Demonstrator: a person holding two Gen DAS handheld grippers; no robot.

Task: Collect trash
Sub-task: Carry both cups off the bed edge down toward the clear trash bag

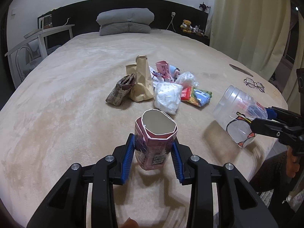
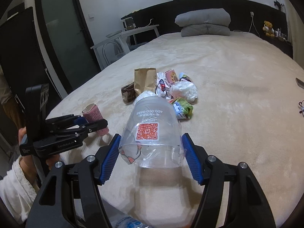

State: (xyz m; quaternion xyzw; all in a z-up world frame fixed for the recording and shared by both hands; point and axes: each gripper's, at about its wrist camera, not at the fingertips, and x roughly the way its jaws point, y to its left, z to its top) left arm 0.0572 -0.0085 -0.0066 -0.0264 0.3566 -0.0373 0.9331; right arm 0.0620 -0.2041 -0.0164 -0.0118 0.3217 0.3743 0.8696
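My left gripper is shut on a pink carton with its top cut open, held upright just above the bed; it also shows in the right wrist view. My right gripper is shut on a clear cut-off plastic bottle with an orange QR label, held tilted over the bed; the bottle also shows in the left wrist view. A trash pile lies mid-bed: a brown paper bag, a crushed brown box, a white plastic wad, coloured wrappers.
A beige blanket covers the bed. Glasses and a dark flat object lie near the right edge. Grey pillows sit at the headboard. A white side table stands to the left, curtains to the right.
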